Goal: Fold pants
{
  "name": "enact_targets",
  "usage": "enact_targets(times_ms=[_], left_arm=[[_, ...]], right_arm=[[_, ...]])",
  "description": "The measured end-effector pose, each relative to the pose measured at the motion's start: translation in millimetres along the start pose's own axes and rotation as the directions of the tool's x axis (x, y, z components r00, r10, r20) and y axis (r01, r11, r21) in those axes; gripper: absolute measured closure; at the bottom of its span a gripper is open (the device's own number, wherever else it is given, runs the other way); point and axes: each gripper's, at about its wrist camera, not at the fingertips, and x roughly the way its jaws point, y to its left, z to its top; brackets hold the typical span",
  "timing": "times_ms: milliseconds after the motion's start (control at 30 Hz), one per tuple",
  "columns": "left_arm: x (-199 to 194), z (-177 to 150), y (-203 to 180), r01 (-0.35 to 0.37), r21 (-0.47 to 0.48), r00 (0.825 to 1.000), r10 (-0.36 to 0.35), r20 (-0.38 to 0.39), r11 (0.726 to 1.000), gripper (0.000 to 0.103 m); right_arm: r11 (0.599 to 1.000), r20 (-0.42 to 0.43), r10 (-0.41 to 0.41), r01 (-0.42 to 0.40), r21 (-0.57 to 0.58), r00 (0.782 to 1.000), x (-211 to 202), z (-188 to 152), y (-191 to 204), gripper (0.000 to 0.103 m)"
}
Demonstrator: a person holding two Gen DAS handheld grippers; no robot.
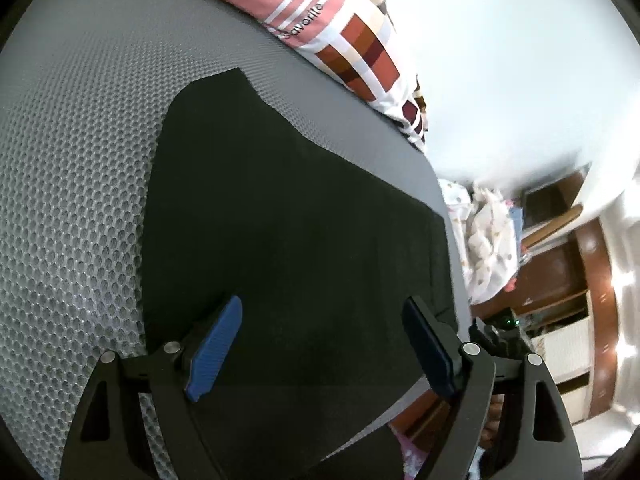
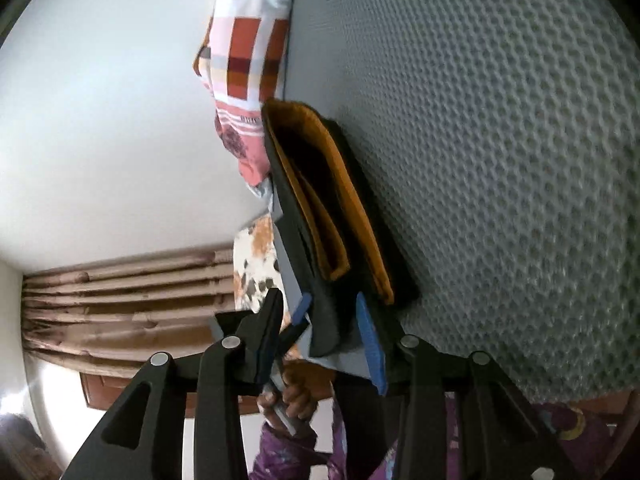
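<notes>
The black pants (image 1: 280,220) lie flat on the grey mesh mattress (image 1: 72,160), running away from me in the left wrist view. My left gripper (image 1: 322,344) is open just above the near part of the pants, its blue pads (image 1: 216,344) spread wide with cloth between them but not pinched. In the right wrist view the pants (image 2: 328,200) show as a folded stack with orange lining at the mattress edge. My right gripper (image 2: 334,332) stands partly closed around the near end of that stack, with the edge between the blue pads (image 2: 370,344).
A pink, white and brown patterned pillow (image 1: 340,28) lies at the mattress's far edge and also shows in the right wrist view (image 2: 248,68). Wooden furniture (image 1: 560,280) and piled white bedding (image 1: 488,240) stand beyond the bed. Brown curtains (image 2: 120,300) hang lower left.
</notes>
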Motion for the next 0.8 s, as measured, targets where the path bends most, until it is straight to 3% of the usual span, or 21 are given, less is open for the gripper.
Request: enact_targets(times_ms=[100, 133, 167, 200, 267, 400, 467, 567, 667, 800], left_arm=[[-2.1, 2.5, 4.8, 0.023, -0.044, 1.000, -0.023, -0.008, 0.999, 0.021], [-2.6, 3.2, 4.8, 0.021, -0.045, 1.000, -0.021, -0.011, 0.999, 0.020], [-3.0, 4.0, 4.1, 0.015, -0.042, 1.000, -0.015, -0.013, 0.999, 0.020], [-3.6, 5.0, 2.0, -0.004, -0.029, 1.000, 0.004, -0.015, 1.000, 0.020], [-4.7, 7.0, -1.4, -0.035, -0.012, 0.999, 0.035, -0.019, 0.999, 0.020], [-12.0, 10.0, -6.8, -0.083, 0.004, 0.996, 0.084, -0.029, 0.997, 0.020], [-12.8, 10.8, -6.2, -0.095, 0.003, 0.995, 0.095, -0.026, 0.995, 0.020], [-5.8, 9.8, -2.9, -0.121, 0.013, 0.992, 0.121, -0.041, 0.993, 0.020], [-2.1, 5.6, -3.1, -0.135, 0.038, 0.990, 0.136, -0.040, 0.990, 0.020], [-0.3, 6.5, -4.7, -0.142, 0.042, 0.989, 0.143, -0.040, 0.989, 0.020]], right_arm=[[0.997, 0.011, -0.047, 0.047, -0.068, 0.999, 6.5, 1.9, 17.1, 0.060], [0.990, 0.013, -0.086, 0.087, -0.107, 0.996, 11.5, 1.4, 24.7, 0.064], [0.986, 0.011, -0.112, 0.112, -0.126, 0.994, 14.7, 0.2, 29.0, 0.071], [0.979, 0.004, -0.146, 0.145, -0.146, 0.989, 18.9, 0.0, 31.2, 0.089], [0.978, 0.020, -0.150, 0.151, -0.147, 0.989, 19.6, -3.1, 32.8, 0.089], [0.985, 0.016, -0.052, 0.054, -0.161, 0.999, 13.2, -23.9, 56.1, 0.090], [0.986, 0.004, -0.041, 0.041, -0.163, 0.999, 11.3, -33.8, 58.1, 0.090], [0.988, 0.010, -0.100, 0.100, -0.121, 0.995, 8.8, -34.2, 30.2, 0.090], [0.996, -0.003, -0.082, 0.082, 0.018, 0.997, 9.5, -28.4, -15.9, 0.091], [0.998, 0.011, -0.062, 0.062, 0.024, 0.998, 14.6, -24.5, -20.6, 0.092]])
